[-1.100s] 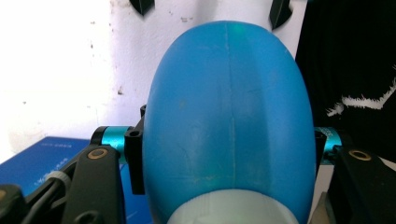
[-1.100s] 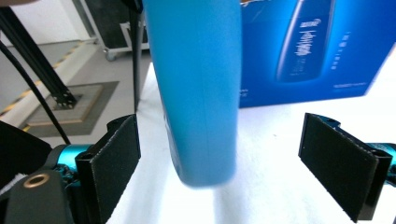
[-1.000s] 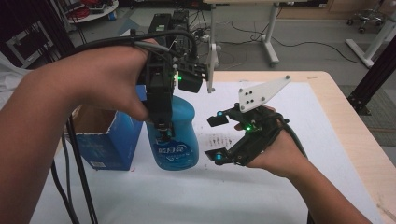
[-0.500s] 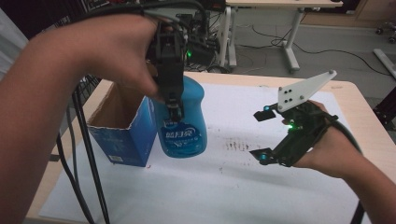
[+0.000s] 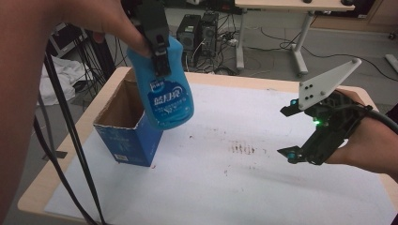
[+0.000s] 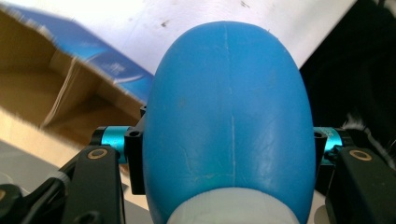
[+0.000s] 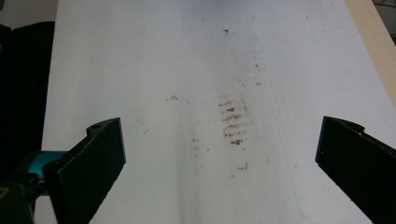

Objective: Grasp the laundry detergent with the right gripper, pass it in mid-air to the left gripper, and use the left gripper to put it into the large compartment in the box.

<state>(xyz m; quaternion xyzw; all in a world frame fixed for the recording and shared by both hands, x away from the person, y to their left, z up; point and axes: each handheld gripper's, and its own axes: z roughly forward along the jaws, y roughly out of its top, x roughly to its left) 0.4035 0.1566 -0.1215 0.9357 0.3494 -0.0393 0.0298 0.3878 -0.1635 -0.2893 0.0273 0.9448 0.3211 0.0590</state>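
The blue bottle (image 6: 226, 107) is looking like smooth, slightly glossy plastic with faint scuffs. The box (image 5: 126, 123) is showing raw brown cardboard inside, printed blue outside. The desk (image 5: 202, 79) is looking like pale wood under matt white paper (image 7: 196, 70), which is looking kinda smudged. The fingers (image 7: 95, 158) are looking matt black.

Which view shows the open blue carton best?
High view: the blue carton stands whole on the table's left, top open, brown inside visible, with the blue bottle held above it by the left gripper. Left gripper view catches just a corner of it behind the bottle.
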